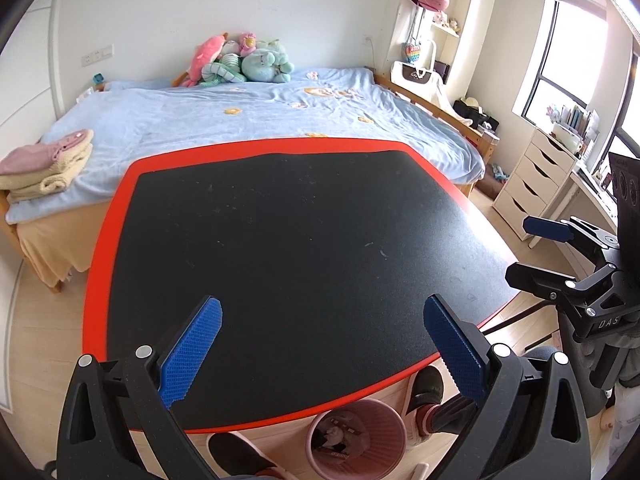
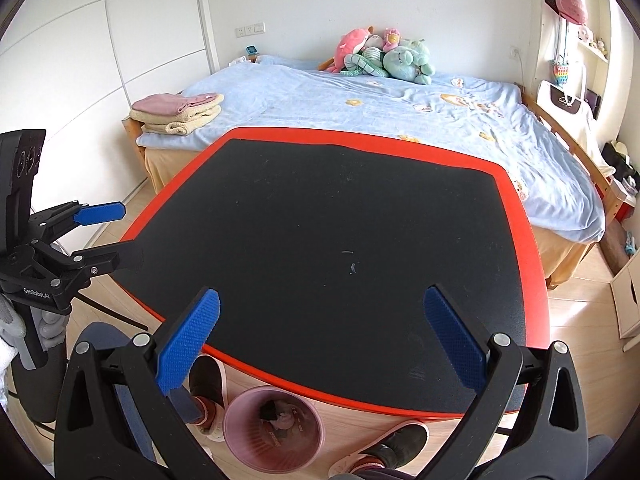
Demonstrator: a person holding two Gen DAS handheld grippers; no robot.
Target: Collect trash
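Observation:
A pink waste bin stands on the floor under the table's near edge, with scraps of trash inside; the right wrist view shows the bin too. The black table top with a red rim carries no trash that I can see. My left gripper hovers open over the near part of the table, nothing between its blue pads. My right gripper is open and empty above the same edge. Each gripper shows in the other's view, the right gripper and the left gripper, both open.
A bed with a blue cover lies just behind the table, with stuffed toys and folded towels. White drawers stand at the right. The person's shoes rest beside the bin on the wooden floor.

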